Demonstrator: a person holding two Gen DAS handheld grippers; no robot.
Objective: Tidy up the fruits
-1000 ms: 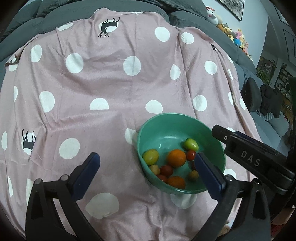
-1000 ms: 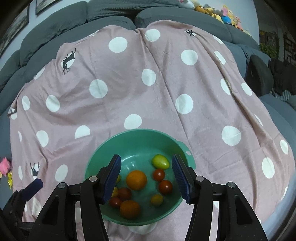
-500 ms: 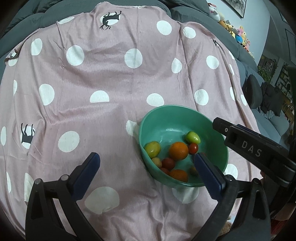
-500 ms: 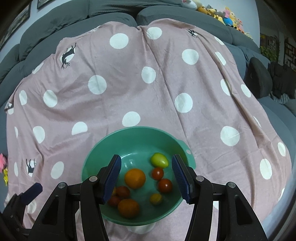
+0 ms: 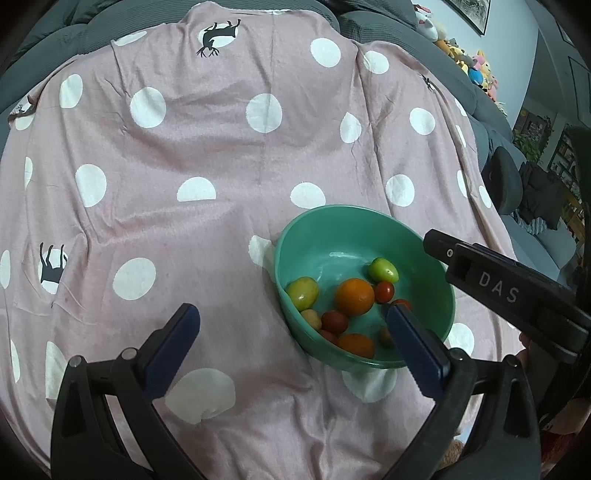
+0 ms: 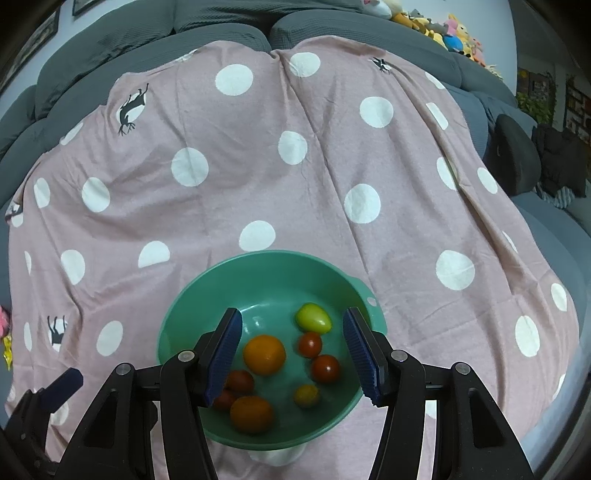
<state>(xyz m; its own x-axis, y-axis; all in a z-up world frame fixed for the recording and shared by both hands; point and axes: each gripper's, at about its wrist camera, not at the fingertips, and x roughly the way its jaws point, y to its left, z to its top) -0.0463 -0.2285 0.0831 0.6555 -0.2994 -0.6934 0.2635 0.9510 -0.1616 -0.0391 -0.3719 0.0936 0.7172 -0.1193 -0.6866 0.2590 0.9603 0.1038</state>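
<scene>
Green bowl sits on pink polka-dot blanket draped over grey sofa, toward blanket's near edge. Inside bowl: two oranges, larger orange mid-bowl, green tomato at far side, red cherry tomatoes beside it, small yellowish ones near front. Right claw wide apart, empty, hovering directly above bowl, fingers straddling fruit. Left claw spread wide, empty, over blanket at bowl's left; its right finger overlaps bowl rim in view.
</scene>
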